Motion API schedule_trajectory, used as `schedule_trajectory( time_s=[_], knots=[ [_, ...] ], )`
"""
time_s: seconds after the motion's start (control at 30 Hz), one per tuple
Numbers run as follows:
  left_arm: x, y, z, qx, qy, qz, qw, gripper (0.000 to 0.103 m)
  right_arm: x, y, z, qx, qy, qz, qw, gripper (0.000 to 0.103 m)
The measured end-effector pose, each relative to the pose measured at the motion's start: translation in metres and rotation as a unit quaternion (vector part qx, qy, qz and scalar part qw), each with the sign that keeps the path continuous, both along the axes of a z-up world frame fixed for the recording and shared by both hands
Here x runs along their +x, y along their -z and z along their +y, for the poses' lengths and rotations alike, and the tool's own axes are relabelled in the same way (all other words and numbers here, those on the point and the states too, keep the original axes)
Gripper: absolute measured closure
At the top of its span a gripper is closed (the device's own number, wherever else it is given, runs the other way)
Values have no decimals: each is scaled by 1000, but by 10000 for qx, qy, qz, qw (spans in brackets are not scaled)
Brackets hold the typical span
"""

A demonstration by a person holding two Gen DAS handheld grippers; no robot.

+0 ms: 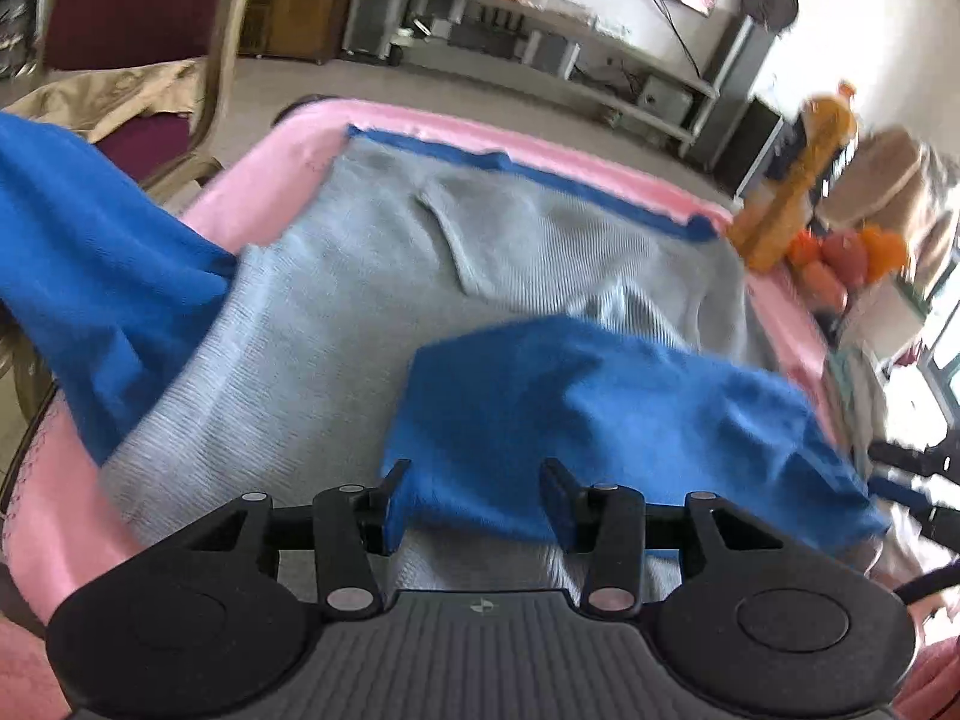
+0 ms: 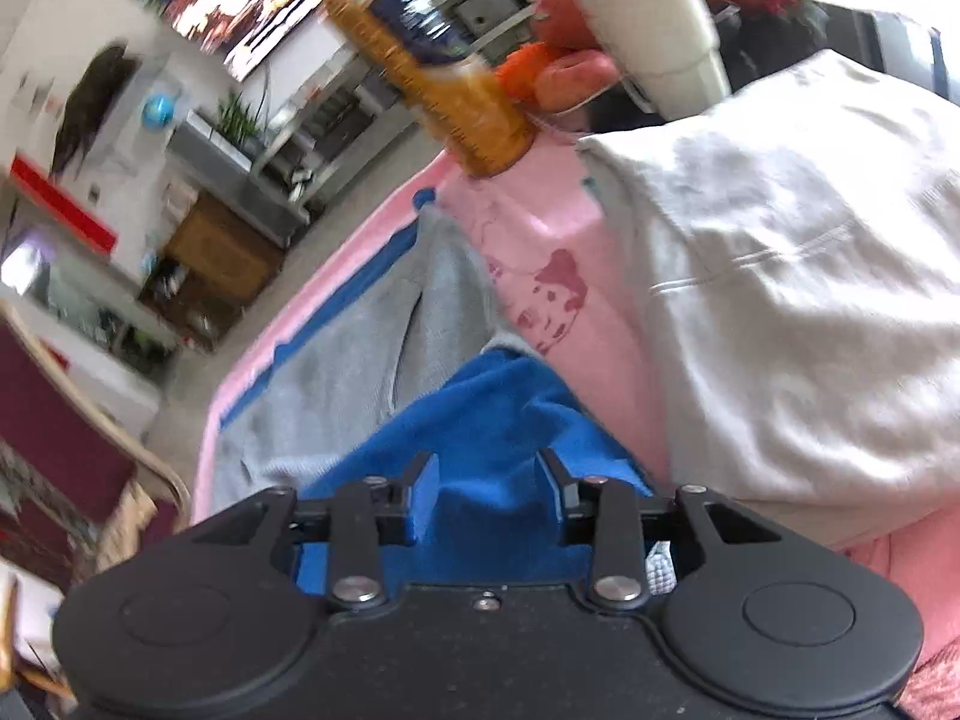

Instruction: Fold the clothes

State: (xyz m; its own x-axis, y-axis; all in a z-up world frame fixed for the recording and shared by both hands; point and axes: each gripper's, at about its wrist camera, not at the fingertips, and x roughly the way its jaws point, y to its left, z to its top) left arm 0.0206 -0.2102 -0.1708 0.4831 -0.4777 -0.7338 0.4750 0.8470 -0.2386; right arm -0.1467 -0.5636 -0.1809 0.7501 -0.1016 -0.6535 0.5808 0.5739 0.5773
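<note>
Left wrist view records one grey and blue garment (image 1: 336,324) lying flat on the pink cloth (image 1: 252,192) that covers the table, its long axis running away from the camera toward the far edge, where a blue band (image 1: 540,177) borders it. One blue sleeve (image 1: 588,414) is folded inward across the grey body; a second blue part (image 1: 90,252) rises off the left side, and what lifts it cannot be told. The left gripper (image 1: 474,498) stands partly open, its jaws either side of the near edge of the folded sleeve; the blue fabric lies between them, but the pads do not visibly press on it. Right wrist view shows the right gripper (image 2: 486,498) likewise partly open, with blue fabric (image 2: 486,420) bunched between its jaws, and no firm pinch can be confirmed. Beside the garment on the same pink cloth lies one pale grey garment (image 2: 780,276), heaped, well to the right. At the far corner stand one orange bottle (image 2: 432,72), one white cup (image 2: 660,30) with a green lid, and several orange and red fruits (image 2: 552,72), count unclear through blur. One maroon chair (image 1: 138,6) stands beyond the table on the left.
</note>
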Motion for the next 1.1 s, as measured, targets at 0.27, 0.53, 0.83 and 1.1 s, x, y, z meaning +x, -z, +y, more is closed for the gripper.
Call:
schedule_trajectory(
  time_s=[0.27,0.53,0.83,1.1],
  knots=[
    [3,22,-15,801,66,-40,9968,55,14,28,2,252,-163,952,9950,73],
    [4,15,1,789,-303,62,9964,53,7,10,21,-186,-503,779,9955,61],
    [-19,-11,-5,254,101,-366,9990,47,4,-5,30,250,-907,-276,9952,51],
    [-28,11,-30,569,576,-529,9953,46,40,7,63,302,-1728,-22,9845,52]
  ],
)
